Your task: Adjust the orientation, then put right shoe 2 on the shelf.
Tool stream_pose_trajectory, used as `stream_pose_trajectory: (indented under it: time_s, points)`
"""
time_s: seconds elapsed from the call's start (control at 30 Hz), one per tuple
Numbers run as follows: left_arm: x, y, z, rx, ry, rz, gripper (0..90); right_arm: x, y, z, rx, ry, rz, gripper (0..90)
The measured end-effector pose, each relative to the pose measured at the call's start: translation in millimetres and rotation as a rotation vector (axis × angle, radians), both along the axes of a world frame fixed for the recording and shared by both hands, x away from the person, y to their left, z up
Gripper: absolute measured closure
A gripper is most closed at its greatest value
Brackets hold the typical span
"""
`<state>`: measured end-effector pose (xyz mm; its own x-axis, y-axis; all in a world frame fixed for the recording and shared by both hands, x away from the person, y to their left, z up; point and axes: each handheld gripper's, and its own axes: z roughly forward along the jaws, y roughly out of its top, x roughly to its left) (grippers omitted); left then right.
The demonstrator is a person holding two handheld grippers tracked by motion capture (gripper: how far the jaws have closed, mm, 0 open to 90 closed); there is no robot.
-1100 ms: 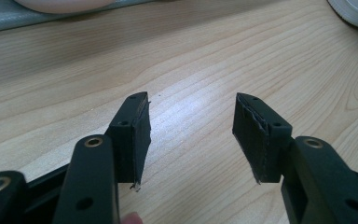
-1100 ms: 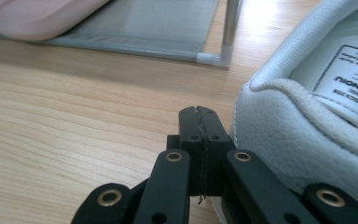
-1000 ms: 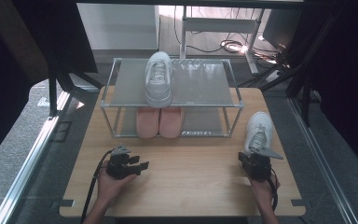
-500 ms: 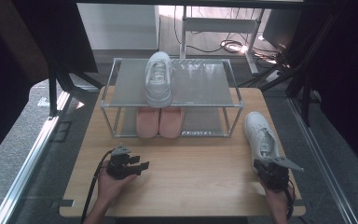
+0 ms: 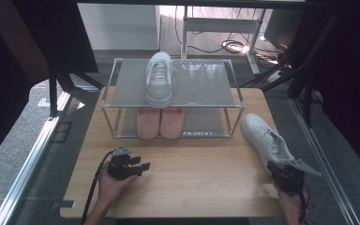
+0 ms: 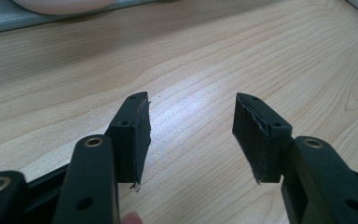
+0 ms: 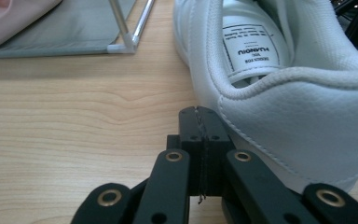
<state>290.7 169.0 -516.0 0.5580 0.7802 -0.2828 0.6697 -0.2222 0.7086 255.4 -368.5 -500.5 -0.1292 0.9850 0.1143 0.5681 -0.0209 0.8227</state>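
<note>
A white sneaker (image 5: 262, 137) lies slanted on the wooden table (image 5: 197, 183), right of the rack, its toe toward the rack. My right gripper (image 5: 275, 166) is at its heel, shut with the pads pressed together and nothing between them. In the right gripper view the gripper (image 7: 199, 113) sits against the left side of the sneaker's heel (image 7: 298, 107). My left gripper (image 5: 143, 167) rests low over the table at the front left. It is open and empty, and its tips (image 6: 191, 109) stand wide apart over bare wood.
A metal-framed two-shelf rack (image 5: 201, 89) stands at the back of the table. A second white sneaker (image 5: 159, 79) sits on its top shelf and a pink pair (image 5: 160, 123) on the lower one. Cables and dark stands lie beyond the table.
My right gripper has moved right and toward the near edge. The sneaker's heel has swung out with it, so the shoe now lies slanted. The left gripper has stayed put.
</note>
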Motion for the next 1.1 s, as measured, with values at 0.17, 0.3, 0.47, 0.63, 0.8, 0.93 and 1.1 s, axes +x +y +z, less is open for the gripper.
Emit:
stream_pose_trajectory:
  time_s: [0.17,0.3,0.47,0.63,0.8,0.93,1.1]
  points:
    - [0.0,-0.2,-0.1,0.0,0.0,0.0,47.1,-0.2,-5.6,-0.4,0.008,-0.001,-0.008,89.5]
    - [-0.1,-0.9,-0.4,0.0,0.001,-0.001,47.2,0.4,-2.9,-0.5,0.014,-0.008,0.012,89.1]
    - [0.0,-0.5,-0.1,0.002,0.0,0.0,47.1,0.3,2.0,4.1,0.024,-0.026,0.062,86.1]
    - [-0.2,-1.3,-0.2,0.0,0.002,0.0,47.1,0.5,5.0,12.3,0.037,-0.048,0.104,80.4]
    - [-0.2,-1.8,0.5,-0.005,0.002,0.001,47.1,2.8,8.3,29.1,0.057,-0.08,0.161,76.7]
    - [-1.0,-1.6,1.9,-0.014,0.003,0.0,47.1,9.7,6.5,45.9,0.053,-0.099,0.193,73.7]
    - [-1.0,-0.9,2.7,-0.015,-0.002,0.0,47.1,21.0,-0.3,67.0,0.037,-0.114,0.21,69.8]
